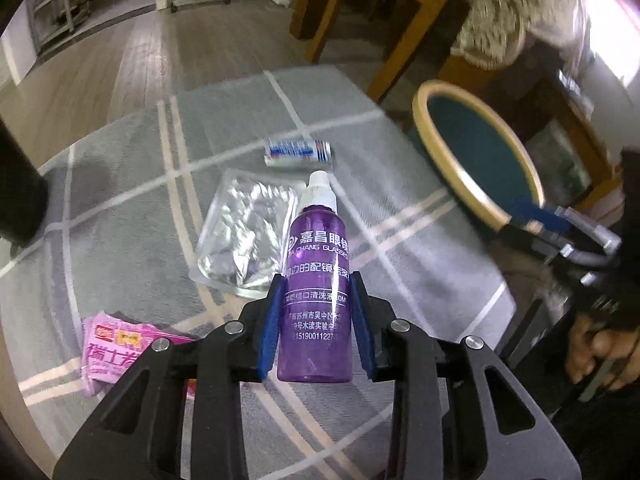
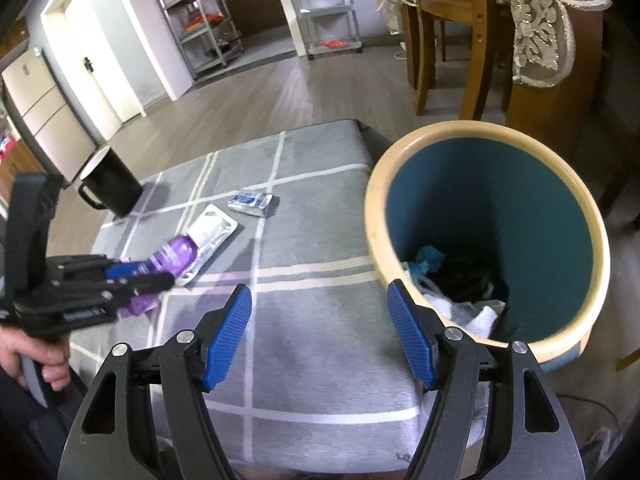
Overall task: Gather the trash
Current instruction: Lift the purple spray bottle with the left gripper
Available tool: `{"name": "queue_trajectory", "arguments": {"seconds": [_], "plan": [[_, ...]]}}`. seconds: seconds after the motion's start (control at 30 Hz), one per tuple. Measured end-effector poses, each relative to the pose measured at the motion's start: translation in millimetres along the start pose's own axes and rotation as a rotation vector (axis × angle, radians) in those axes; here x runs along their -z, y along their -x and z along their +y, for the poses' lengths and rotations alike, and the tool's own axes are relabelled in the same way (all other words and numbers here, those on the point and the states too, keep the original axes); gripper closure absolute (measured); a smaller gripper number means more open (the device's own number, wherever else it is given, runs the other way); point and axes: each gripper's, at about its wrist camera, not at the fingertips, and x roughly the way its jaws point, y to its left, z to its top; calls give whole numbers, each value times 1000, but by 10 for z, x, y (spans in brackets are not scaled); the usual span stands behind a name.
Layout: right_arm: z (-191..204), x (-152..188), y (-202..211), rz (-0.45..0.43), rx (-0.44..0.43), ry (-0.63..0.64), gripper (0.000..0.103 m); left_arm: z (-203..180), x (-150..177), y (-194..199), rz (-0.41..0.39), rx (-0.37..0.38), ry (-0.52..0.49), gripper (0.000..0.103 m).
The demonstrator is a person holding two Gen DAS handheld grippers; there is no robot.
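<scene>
My left gripper is shut on a purple spray bottle with a white cap and holds it above the grey checked cloth; both show in the right wrist view at the left. A clear plastic blister pack, a small white-and-blue packet and a pink wrapper lie on the cloth. My right gripper is open and empty beside the bin, a teal bin with a cream rim that holds trash.
A black mug stands at the cloth's far left corner. Wooden chairs and a lace-covered table stand behind the bin. Metal shelves line the far wall.
</scene>
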Motion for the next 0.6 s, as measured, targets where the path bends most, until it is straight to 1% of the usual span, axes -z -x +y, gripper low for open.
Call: {"name": "queue_trajectory", "arguments": {"seconds": [0.17, 0.3, 0.43, 0.5, 0.53, 0.6], "plan": [[163, -42, -110, 22, -41, -24, 32, 221, -125, 410, -118, 22, 84, 71], [334, -93, -267, 54, -90, -74, 32, 476, -228, 713, -191, 12, 132, 71], [535, -158, -478, 106, -126, -143, 29, 697, -246, 873, -259, 18, 199, 71], [643, -207, -571, 117, -125, -164, 27, 781, -204, 922, -288, 26, 234, 71], [687, -232, -618, 123, -122, -178, 24, 813, -211, 920, -300, 29, 243, 71], [748, -267, -710, 132, -116, -214, 22, 851, -192, 957, -338, 45, 258, 71]]}}
